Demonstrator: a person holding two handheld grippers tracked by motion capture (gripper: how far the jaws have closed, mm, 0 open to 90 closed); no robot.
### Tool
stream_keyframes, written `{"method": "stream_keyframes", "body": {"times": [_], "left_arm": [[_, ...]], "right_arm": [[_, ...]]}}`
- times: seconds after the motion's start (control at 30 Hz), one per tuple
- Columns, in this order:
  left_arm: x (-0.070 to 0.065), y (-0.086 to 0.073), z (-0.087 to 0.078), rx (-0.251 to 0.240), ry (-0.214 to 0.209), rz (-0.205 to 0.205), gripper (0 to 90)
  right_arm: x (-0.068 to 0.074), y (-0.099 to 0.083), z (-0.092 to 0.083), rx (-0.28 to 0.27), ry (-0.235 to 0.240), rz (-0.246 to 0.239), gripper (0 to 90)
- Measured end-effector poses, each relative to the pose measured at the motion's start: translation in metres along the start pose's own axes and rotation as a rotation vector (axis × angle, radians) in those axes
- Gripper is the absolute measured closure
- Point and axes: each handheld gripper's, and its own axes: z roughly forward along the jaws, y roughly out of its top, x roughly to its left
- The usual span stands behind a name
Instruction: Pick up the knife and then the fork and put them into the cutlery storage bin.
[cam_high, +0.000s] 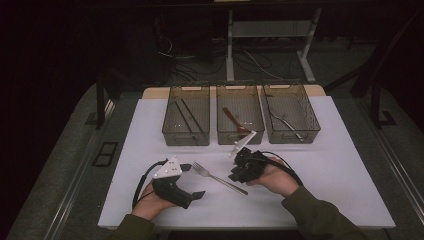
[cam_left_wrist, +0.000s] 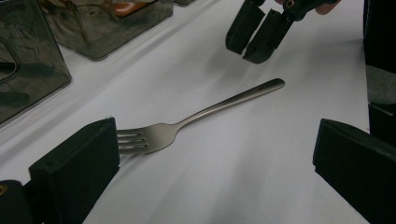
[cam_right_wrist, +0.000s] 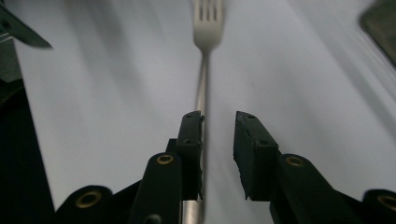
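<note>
High view: slim silver metal fork (cam_high: 219, 177) lies flat on white table (cam_high: 325, 175), tines twd left gripper (cam_high: 192, 195), handle end under right gripper (cam_high: 235, 176). Left gripper view: jaws wide apart, fork tines just beside left jaw. Right gripper view: jaws narrowly parted w/ gap between, fork handle alongside one jaw. Three smoky transparent plastic bins (cam_high: 240, 120) behind.

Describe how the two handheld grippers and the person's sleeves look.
Both are matte black. The left gripper carries a pale grey three-cornered plate and a looping black cable; its fingers are blocky black pads. The right gripper has a similar plate and cable, with brass-coloured rivets showing in its own view. The sleeves are olive green.
</note>
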Motion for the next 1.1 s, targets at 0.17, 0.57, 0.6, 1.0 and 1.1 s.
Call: {"method": "stream_keyframes", "body": {"times": [0.17,0.57,0.6,1.0,1.1], "left_arm": [[0.000,0.000,0.000,-0.002,-0.002,-0.004,0.0],[0.000,0.000,0.000,-0.002,-0.005,-0.002,0.0],[0.000,0.000,0.000,-0.003,-0.005,-0.003,0.0],[0.000,0.000,0.000,-0.002,-0.005,-0.001,0.0],[0.000,0.000,0.000,-0.005,-0.005,-0.004,0.0]], "right_arm": [[0.006,0.029,0.024,0.075,0.019,-0.028,71.4],[0.012,0.046,0.054,0.211,-0.011,-0.063,74.4],[0.012,0.047,0.057,0.229,-0.025,-0.072,75.5],[0.017,0.051,0.059,0.263,-0.082,-0.077,85.0],[0.015,0.049,0.058,0.242,-0.071,-0.071,85.1]]}}
